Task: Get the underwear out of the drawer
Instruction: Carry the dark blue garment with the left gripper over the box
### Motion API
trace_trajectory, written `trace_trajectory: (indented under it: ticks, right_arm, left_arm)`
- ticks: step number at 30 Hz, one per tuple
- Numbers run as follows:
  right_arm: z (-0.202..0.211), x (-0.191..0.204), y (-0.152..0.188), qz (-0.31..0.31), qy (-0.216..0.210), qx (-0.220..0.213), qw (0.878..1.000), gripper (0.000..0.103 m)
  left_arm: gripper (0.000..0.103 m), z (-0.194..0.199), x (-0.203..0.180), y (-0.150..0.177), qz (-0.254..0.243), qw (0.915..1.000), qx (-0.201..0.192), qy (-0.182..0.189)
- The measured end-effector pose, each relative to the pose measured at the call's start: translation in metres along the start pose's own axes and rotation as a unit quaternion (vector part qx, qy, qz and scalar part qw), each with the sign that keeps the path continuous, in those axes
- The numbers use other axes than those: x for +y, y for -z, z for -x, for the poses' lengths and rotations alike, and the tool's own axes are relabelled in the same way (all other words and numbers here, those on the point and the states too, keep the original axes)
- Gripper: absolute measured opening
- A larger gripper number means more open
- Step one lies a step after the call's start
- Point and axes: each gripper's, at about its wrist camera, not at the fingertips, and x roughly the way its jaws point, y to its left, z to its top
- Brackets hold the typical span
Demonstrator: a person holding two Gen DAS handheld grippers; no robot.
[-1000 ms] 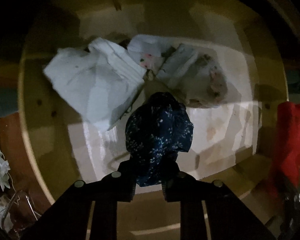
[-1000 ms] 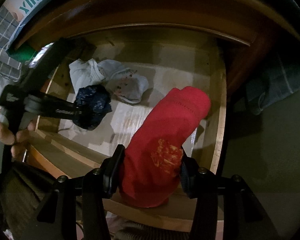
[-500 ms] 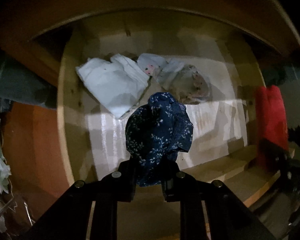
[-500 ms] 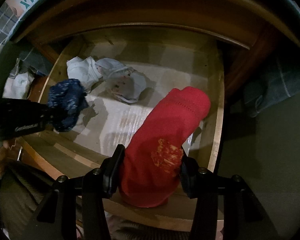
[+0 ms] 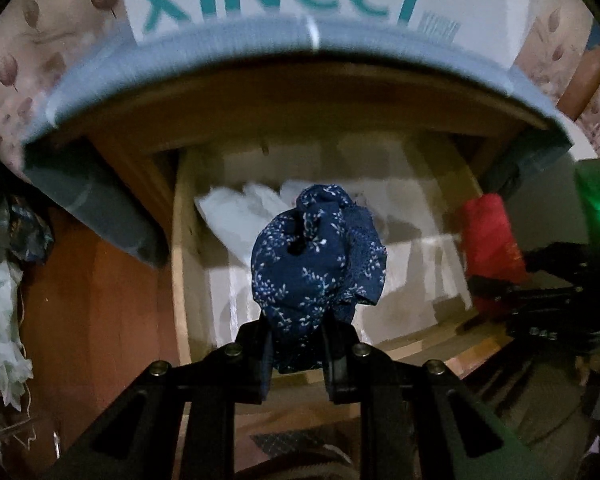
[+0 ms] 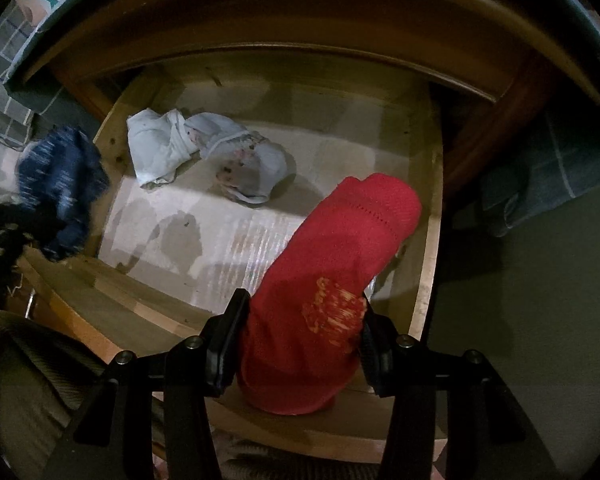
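The left gripper (image 5: 294,344) pinches a bunched navy floral cloth (image 5: 316,264); the right gripper (image 6: 300,344) clamps red knit fabric (image 6: 332,280), seemingly above the pale wooden drawer (image 6: 428,280).

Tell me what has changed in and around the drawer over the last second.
The left tongs, shut on the navy floral underwear, lifted it up out of the drawer and away past its left wall. Nothing was gripped or released. The right tongs stayed put, clamped on the red underwear; the white pieces lie where they were at the back.
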Motion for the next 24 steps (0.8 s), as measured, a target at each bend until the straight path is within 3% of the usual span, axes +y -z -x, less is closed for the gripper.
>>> trace_trajectory:
  ticks: [14,24]
  right_arm:
    - [0.001,-0.001,0.0,0.0,0.0,0.001,1.0,0.047]
    - [0.001,-0.001,0.0,0.001,0.0,0.001,1.0,0.047]
  left_arm:
    - [0.019,0.084,0.001,-0.024,-0.008,0.9959,-0.09,-0.003]
    - [0.019,0.17,-0.001,-0.064,-0.019,0.9845,-0.174,0.006]
